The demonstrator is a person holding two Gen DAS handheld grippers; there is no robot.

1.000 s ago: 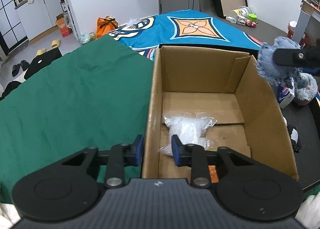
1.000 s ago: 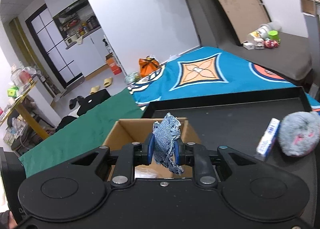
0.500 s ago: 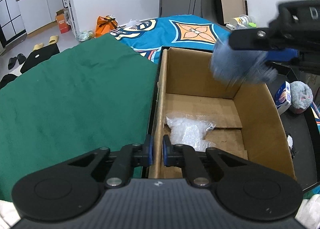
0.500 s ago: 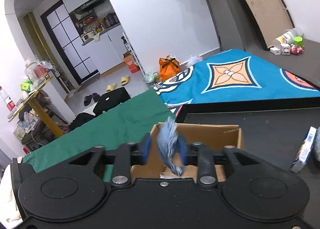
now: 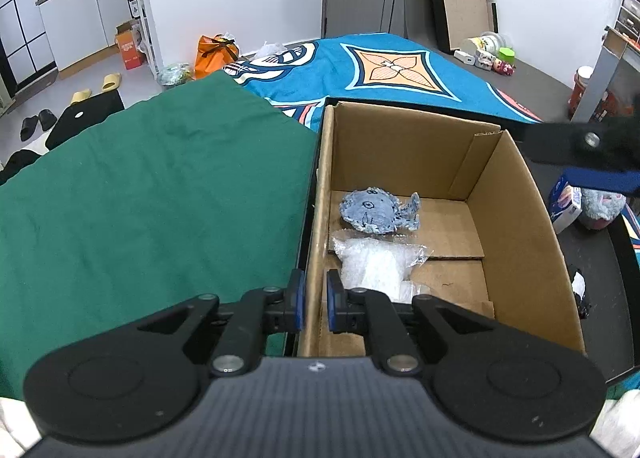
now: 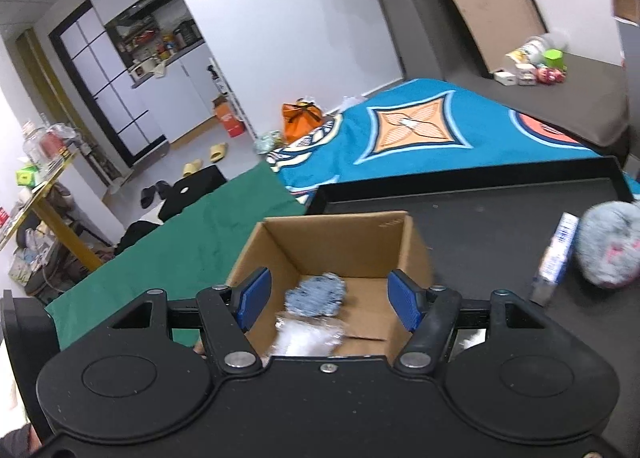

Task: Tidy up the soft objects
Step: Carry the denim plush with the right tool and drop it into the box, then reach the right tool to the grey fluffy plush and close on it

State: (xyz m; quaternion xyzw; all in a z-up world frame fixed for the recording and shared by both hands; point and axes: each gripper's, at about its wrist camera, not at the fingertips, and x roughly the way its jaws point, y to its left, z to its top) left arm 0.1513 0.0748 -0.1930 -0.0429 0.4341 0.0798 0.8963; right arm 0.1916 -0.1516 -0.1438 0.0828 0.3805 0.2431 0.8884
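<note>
The blue denim fish-shaped soft toy [image 5: 378, 211] lies on the floor of the open brown cardboard box [image 5: 516, 242], touching a clear crinkled plastic bag of white stuffing [image 5: 380, 264]. It looks light and limp; its plump middle seems the surest place to pinch. The left gripper [image 5: 315, 302] has its jaws clamped on the box's near wall. The right gripper [image 6: 328, 300] hangs above the box, its jaws opening with nothing between them. No writing is legible.
</note>
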